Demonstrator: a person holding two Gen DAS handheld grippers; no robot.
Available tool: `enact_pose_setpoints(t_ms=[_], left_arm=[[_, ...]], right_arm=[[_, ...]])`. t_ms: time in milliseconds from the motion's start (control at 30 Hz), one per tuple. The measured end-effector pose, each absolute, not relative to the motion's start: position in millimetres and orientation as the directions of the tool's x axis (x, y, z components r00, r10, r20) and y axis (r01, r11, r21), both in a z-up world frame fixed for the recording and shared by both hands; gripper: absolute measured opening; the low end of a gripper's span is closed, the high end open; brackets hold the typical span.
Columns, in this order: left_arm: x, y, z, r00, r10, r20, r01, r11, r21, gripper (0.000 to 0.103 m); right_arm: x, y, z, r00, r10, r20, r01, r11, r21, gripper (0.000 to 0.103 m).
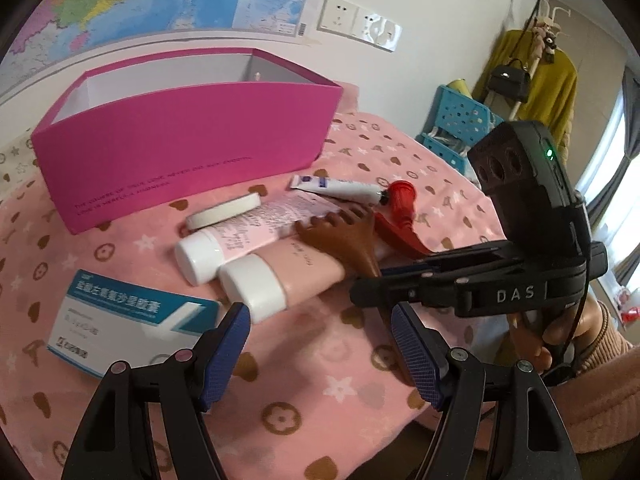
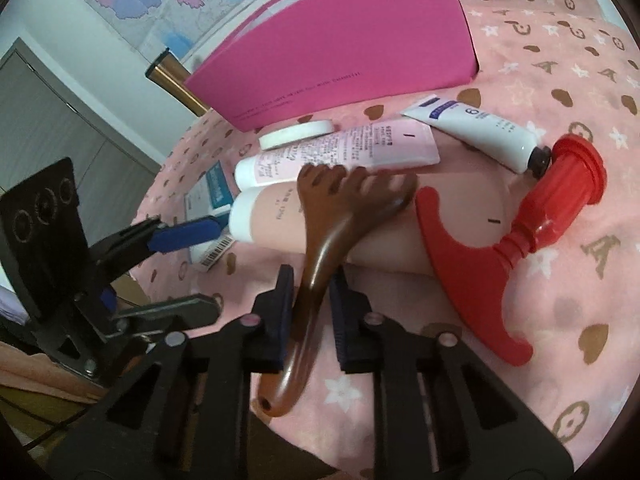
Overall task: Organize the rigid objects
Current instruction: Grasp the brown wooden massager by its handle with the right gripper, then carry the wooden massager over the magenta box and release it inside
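Pick-up step in hand: right gripper [image 2: 311, 300] clamped narrow on the slim handle of the brown plastic hand-shaped back scratcher [image 2: 324, 236], pads pressing both sides of the handle about midway along, clawed head pointing away from the gripper and resting on the peach squeeze tube with white cap [image 2: 276, 216]. Just beyond the scratcher head, a pink printed squeeze tube with white cap [image 2: 340, 152] and a flat white round disc [image 2: 296, 135]; farther ahead and well apart from the fingertips, the tall magenta cardboard box [image 2: 340, 48], open at the top, judged the likely destination. To the right of the gripper, a red plastic tool with a ribbed knob and curved fork [image 2: 516, 236], its knob touching the dark cap of a small white tube with blue label [image 2: 472, 128]. Left gripper [image 1: 320, 340] standing moderately wide with nothing between its blue pads, hovering over the pink patterned blanket [image 1: 360, 380], the peach tube's cap just ahead and a white and blue cardboard medicine box [image 1: 120, 320] off to its left. Next move, as a judgement: lifting the scratcher straight up so the claws clear the peach tube without dragging it, then carrying forward above the box's near wall and releasing inside. Risk of the long handle pivoting in the narrow pinch, so a level, unhurried lift advisable.
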State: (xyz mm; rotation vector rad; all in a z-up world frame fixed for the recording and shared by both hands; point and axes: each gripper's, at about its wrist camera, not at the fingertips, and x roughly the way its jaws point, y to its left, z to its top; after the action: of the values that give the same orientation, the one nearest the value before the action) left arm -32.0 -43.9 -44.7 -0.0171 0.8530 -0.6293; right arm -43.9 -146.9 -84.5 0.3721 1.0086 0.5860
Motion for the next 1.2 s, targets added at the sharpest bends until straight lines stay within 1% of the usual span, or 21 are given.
enact_pose_setpoints(t_ms=[67,300,400,467,567,633,667,700,767,833,900,1000,1133,1200], left_arm=[[-33,-48,-43,0.474,-0.549,-0.689,0.532,0.802,-0.273,0.075],[-28,-60,-40,0.425,-0.625,-0.655,0.573,0.746,-0.339,0.075],[-21,-62,-39,0.424,-0.629,-0.651,0.571,0.744,-0.347,0.072],[-17,-65,-35,0.427,-0.633,-0.646,0.577,0.74,-0.345,0.069],[-13,-67,-30,0.442,-0.627,-0.641,0.584,0.744,-0.325,0.061],[-9,-68,-24,0.466,-0.615,-0.636,0.582,0.755,-0.303,0.052],[-7,-68,-21,0.472,-0.612,-0.634,0.583,0.756,-0.296,0.05],[-5,-67,-18,0.477,-0.612,-0.631,0.583,0.758,-0.293,0.044],[1,-65,-9,0.496,-0.608,-0.62,0.584,0.762,-0.281,0.04],[8,-67,2,0.533,-0.586,-0.611,0.58,0.778,-0.24,0.036],[17,-66,15,0.561,-0.574,-0.596,0.579,0.787,-0.214,0.034],[32,-67,32,0.593,-0.565,-0.573,0.578,0.794,-0.185,0.034],[58,-68,53,0.634,-0.539,-0.554,0.561,0.814,-0.151,0.034],[72,-67,61,0.643,-0.531,-0.551,0.551,0.821,-0.149,0.034]], right_arm=[[-47,-147,-77,0.414,0.62,-0.666,-0.3,0.784,0.544,0.014],[-48,-152,-59,0.452,0.654,-0.607,-0.335,0.755,0.564,0.013],[-45,-153,-55,0.46,0.661,-0.593,-0.337,0.748,0.572,0.013],[-43,-154,-51,0.466,0.668,-0.579,-0.342,0.74,0.578,0.013],[-40,-153,-42,0.477,0.677,-0.561,-0.358,0.733,0.579,0.013],[-36,-151,-34,0.487,0.677,-0.552,-0.367,0.732,0.574,0.013],[-33,-150,-28,0.497,0.673,-0.547,-0.373,0.735,0.566,0.013],[-30,-150,-23,0.506,0.674,-0.539,-0.381,0.735,0.561,0.013],[-24,-152,-12,0.514,0.682,-0.521,-0.398,0.727,0.559,0.013],[-16,-152,2,0.533,0.681,-0.501,-0.417,0.727,0.545,0.013],[-8,-153,15,0.549,0.684,-0.481,-0.437,0.725,0.532,0.013],[6,-155,32,0.567,0.685,-0.458,-0.456,0.724,0.518,0.013],[31,-161,56,0.6,0.69,-0.404,-0.484,0.715,0.504,0.013],[46,-162,65,0.611,0.691,-0.386,-0.489,0.713,0.503,0.013]])
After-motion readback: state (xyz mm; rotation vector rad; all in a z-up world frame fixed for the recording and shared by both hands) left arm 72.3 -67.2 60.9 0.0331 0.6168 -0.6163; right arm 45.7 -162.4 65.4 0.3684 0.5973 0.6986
